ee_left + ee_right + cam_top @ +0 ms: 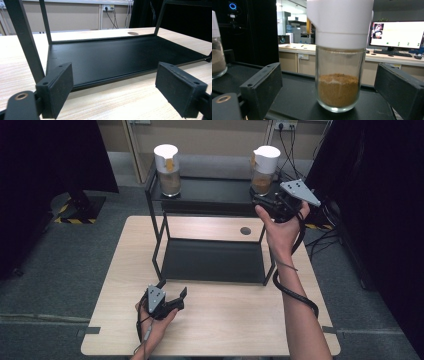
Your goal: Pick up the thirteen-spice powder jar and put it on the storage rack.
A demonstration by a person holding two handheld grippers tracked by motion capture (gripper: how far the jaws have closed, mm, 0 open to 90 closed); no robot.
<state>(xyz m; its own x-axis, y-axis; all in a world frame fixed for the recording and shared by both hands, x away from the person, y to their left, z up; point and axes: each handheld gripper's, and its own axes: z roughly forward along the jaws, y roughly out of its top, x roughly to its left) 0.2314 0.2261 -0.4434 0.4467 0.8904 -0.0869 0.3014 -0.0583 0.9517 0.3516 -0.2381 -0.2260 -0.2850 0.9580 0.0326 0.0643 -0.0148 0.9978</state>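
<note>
Two glass jars with white lids, each part full of brown powder, stand on the top shelf of a black metal rack (210, 191). One jar (168, 170) is at the left end and the other jar (263, 170) at the right end. My right gripper (261, 200) is level with the right jar (338, 90). Its jaws stand open on either side of the glass with clear gaps, touching nothing. The left jar (217, 57) shows at that view's edge. My left gripper (172, 288) rests open on the table in front of the rack's lower shelf (112, 57), with nothing between its pads (58, 87).
The rack stands on a light wooden table (225, 325) with a round cable hole (245, 230) behind the lower shelf. The rack's thin black posts (23, 40) rise close to the left gripper. Dark curtains hang at both sides, and cables run at the back right.
</note>
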